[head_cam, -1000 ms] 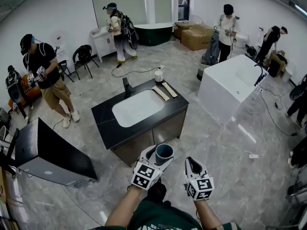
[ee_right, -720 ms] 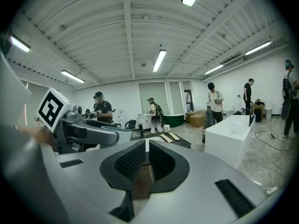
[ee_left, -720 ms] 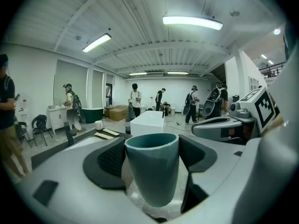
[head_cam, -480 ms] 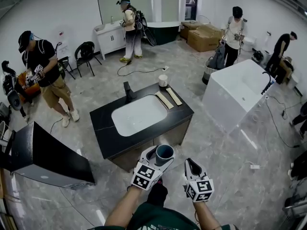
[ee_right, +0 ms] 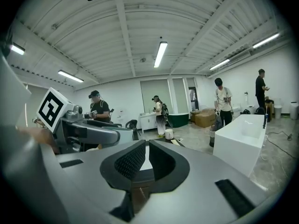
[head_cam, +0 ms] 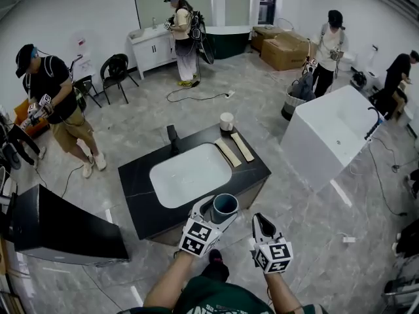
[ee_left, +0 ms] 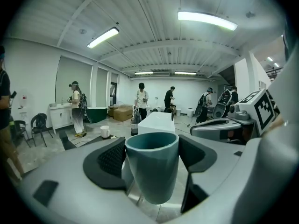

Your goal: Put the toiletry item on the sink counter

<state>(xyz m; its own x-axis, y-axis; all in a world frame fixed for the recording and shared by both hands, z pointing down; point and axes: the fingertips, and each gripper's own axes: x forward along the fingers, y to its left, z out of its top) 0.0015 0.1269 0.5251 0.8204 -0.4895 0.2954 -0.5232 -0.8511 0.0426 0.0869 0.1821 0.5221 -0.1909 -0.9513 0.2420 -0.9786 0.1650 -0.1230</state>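
A teal cup [head_cam: 224, 208] [ee_left: 152, 164] stands upright between the jaws of my left gripper [head_cam: 215, 211] [ee_left: 152, 160], which is shut on it just off the near edge of the black sink counter [head_cam: 134, 195]. The counter holds a white basin [head_cam: 190, 174], a black faucet [head_cam: 172, 136], a white cup [head_cam: 226, 121] and two pale flat pieces [head_cam: 234, 150]. To the right of the left one, my right gripper [head_cam: 264, 225] [ee_right: 145, 160] is shut with nothing in it.
A white bathtub [head_cam: 330, 138] stands to the right and a black box [head_cam: 59, 227] to the left. Several people stand around the room; one [head_cam: 49, 103] is at the left. A black chair [head_cam: 116, 70] and a floor cable [head_cam: 196, 97] lie beyond the counter.
The counter has drawn nearer to me and shifted in view as I walked toward it. Both grippers keep the same pose, the left still holding the cup.
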